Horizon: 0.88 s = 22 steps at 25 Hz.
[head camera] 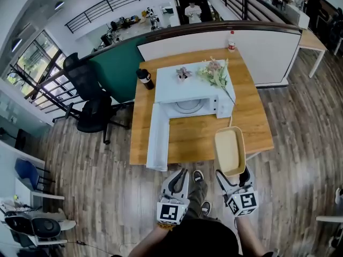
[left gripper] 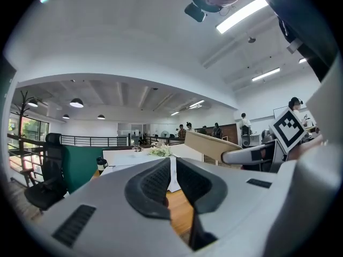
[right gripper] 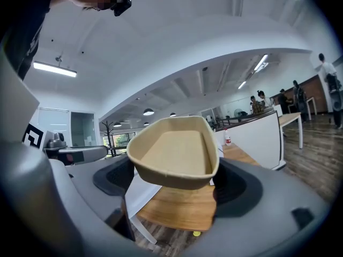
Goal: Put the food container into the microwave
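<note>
Right gripper (head camera: 234,176): clenched on the near end of the beige oval paper food container (head camera: 229,150), with one jaw on each side of its wall.
Food container: we hold it level with its open side up. It reaches forward from the right gripper over the near right edge of the light wooden table (head camera: 252,119). Our right gripper view shows it lifted clear of the tabletop.
Left gripper (head camera: 179,176): jaws drawn together to a thin slit, gripping nothing. We hold it low beside the right gripper, short of the table's near edge, above the wood-plank floor (head camera: 107,175).
White microwave (head camera: 185,89): on the table ahead of both grippers. It sits ahead and to the left of the container, well apart from it.
White microwave door (head camera: 159,135): swung wide open and sticking out toward us, so its end lies straight ahead of the left gripper at the table's near edge.
Microwave cavity (head camera: 188,106): open toward us, and we see a round turntable inside.
Pale flowers with green leaves (head camera: 214,72): lying on the microwave's top, on its right side.
Small potted plant (head camera: 183,74): on the microwave's top, just left of the flowers.
Black bottle with a white band (head camera: 144,78): on the table beyond the door, just left of the microwave.
Small bottle with a red cap (head camera: 231,40): at the table's far edge, far ahead of the right gripper.
Black office chair (head camera: 88,101): on the floor, well to the left of the left gripper.
</note>
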Available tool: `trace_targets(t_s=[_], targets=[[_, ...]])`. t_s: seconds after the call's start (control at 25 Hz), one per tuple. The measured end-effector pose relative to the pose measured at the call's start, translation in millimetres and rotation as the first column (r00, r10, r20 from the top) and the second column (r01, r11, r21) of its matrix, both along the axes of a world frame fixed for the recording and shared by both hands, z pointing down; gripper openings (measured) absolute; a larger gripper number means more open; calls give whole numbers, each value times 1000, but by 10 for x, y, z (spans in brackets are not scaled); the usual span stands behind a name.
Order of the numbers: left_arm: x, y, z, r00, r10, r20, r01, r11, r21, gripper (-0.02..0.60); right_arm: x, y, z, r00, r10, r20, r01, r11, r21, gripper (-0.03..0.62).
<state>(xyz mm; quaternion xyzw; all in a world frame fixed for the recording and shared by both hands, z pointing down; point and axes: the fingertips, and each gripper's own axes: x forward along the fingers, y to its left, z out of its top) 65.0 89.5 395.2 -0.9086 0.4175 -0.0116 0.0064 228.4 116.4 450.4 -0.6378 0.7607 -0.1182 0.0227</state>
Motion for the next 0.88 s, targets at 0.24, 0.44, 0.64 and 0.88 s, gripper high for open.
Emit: trace_targets(t_s=[0.24,0.44,0.64,0.88], targets=[[194,-552,181,999,18,-37,-19,1000,-11,44,85,-392,-14,999,1,-37,-2,1000,-21,472],[341,-1072,20,995,29,-95,-28,999,16,44,128,-804,-259,993,-25,-114,23,1000,-21,472],[363,-1503,-11,989,14,-149,-13,1000,10,44,137,-1272,-413,983,-54,-178,50,998,-25,472],[363,-1825,14,980,13,-199,-15,1000,-12,44,-47,-1810,-489,965,-123,-230,116,992,-41,472]])
